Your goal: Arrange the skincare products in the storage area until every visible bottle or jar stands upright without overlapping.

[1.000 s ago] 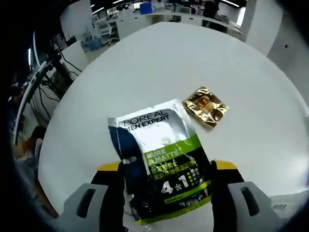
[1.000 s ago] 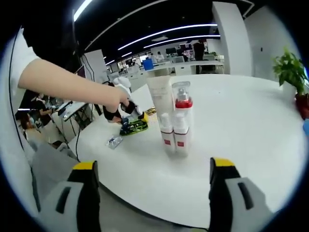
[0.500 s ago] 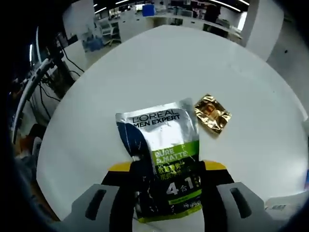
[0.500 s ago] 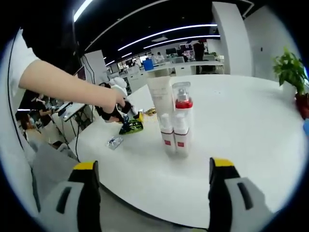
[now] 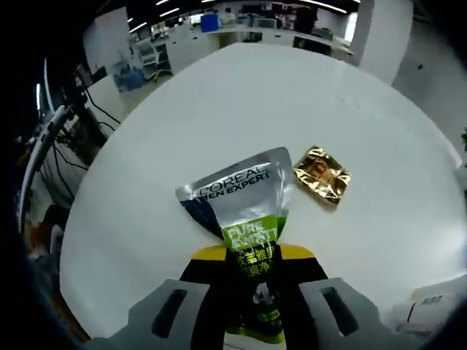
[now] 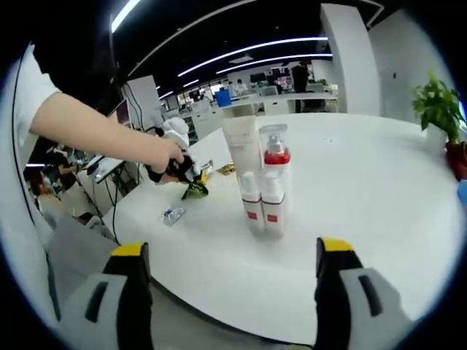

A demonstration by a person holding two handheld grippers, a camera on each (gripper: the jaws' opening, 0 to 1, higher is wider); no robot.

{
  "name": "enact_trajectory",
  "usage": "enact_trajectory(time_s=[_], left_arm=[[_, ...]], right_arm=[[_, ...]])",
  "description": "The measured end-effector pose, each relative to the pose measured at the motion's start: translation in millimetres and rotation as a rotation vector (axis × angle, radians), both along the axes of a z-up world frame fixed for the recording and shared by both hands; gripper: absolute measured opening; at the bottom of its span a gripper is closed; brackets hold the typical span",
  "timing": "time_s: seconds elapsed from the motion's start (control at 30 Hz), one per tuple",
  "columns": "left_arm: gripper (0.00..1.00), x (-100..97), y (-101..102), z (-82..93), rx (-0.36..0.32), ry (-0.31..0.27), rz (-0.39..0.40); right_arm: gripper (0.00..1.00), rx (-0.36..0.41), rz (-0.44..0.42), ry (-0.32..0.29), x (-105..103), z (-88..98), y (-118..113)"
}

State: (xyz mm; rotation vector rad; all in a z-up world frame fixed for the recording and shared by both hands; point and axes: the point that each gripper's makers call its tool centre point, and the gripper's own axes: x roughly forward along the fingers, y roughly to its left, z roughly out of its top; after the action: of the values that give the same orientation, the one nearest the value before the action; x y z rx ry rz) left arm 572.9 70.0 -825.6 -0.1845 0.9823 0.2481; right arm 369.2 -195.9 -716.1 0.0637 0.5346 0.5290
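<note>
Silver sachet (image 5: 244, 211) pinched at its lower end by L gripper (image 5: 252, 257), gold packet (image 5: 322, 173) just ahead-right on table (image 5: 219, 95). R gripper (image 6: 232, 257) spread wide, nothing betw jaws; bottles (image 6: 263, 191) upright ahead, touching.

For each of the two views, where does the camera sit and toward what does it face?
Left gripper view: rides the left hand-held gripper, looking down at the sachet it pinches and a gold packet.
Right gripper view: rides the right hand-held gripper, open, facing upright bottles; the person's forearm shows.
Shared: white round table, sachet.
</note>
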Motion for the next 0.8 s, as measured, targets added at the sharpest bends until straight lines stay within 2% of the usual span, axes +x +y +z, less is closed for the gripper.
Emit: enact_trajectory(time_s=[0.17, 0.27, 0.33, 0.37, 0.4, 0.53, 0.7, 0.8], left_arm=[[0.16, -0.9, -3.4, 1.0, -0.033, -0.024, -0.028], [0.16, -1.4, -11.3, 3.4, -0.095, -0.059, -0.026], [0.15, -5.3, -12.7, 5.1, -0.093, -0.059, -0.037], [0.15, -5.2, -14.8, 7.8, -0.099, -0.080, -0.049], [0.15, -0.3, -15.1, 8.3, -0.100, -0.083, -0.058], [0.15, -1.8, -22.0, 17.5, -0.109, -0.119, -0.113], [0.15, -0.6, -38.1, 31.1, -0.167, -0.182, -0.167], [0.15, -7.2, -50.3, 45.1, -0.190, -0.221, -0.206]], right_arm=[[0.94, -0.005, 0.010, -0.002, -0.6, 0.0, 1.4], [0.94, -0.007, 0.015, -0.004, -0.8, 0.3, 2.3], [0.94, -0.007, 0.018, -0.007, -1.0, 0.7, 2.8], [0.94, -0.008, 0.020, -0.008, -1.1, 0.7, 2.9], [0.94, -0.009, 0.022, -0.009, -1.2, 0.8, 3.2], [0.94, -0.012, 0.031, -0.015, -1.8, 1.5, 4.5], [0.94, -0.017, 0.046, -0.019, -2.7, 1.7, 7.0], [0.94, -0.017, 0.053, -0.022, -3.1, 2.3, 7.9]])
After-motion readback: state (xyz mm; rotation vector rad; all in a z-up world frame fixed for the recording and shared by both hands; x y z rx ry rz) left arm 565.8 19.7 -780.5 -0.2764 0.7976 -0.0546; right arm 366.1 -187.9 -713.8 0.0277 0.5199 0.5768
